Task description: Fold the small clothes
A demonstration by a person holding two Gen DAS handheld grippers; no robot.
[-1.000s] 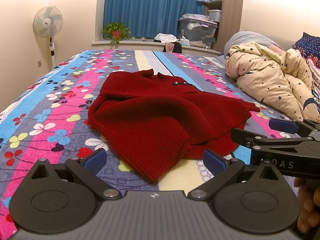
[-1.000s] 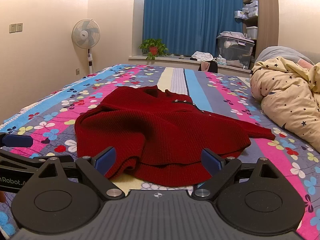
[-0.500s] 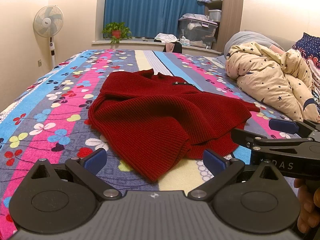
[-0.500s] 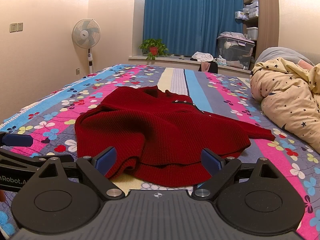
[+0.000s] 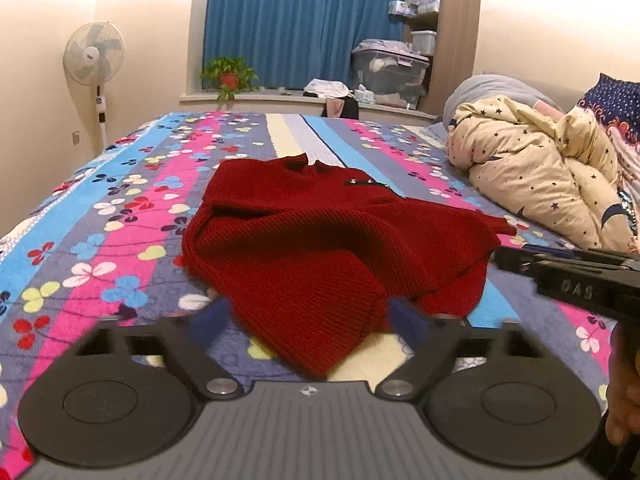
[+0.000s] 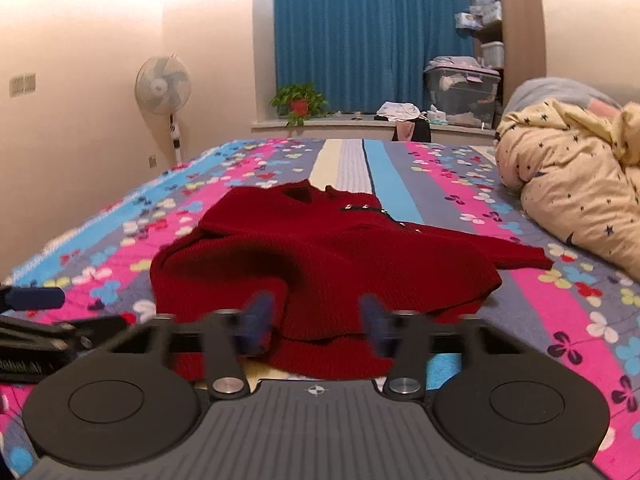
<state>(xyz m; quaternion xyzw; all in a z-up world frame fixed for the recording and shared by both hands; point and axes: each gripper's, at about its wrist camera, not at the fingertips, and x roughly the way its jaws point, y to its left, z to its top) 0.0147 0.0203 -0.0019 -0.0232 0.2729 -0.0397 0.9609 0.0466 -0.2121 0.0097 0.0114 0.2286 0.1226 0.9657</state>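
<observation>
Both sets of fingers have just been closing and show motion blur. The left gripper (image 5: 308,316) stands part-spread, the right gripper (image 6: 316,322) narrower, neither yet pinching. The rumpled dark red knitted sweater (image 5: 320,256) lies unfolded on the striped floral bedspread (image 5: 100,248), its near hem between the fingers. Judgement: first grasp imminent.

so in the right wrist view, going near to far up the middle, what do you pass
right gripper, jaws just closing with nothing pinched yet → red sweater → striped flowered bedspread → window ledge with the potted plant → blue curtain
</observation>
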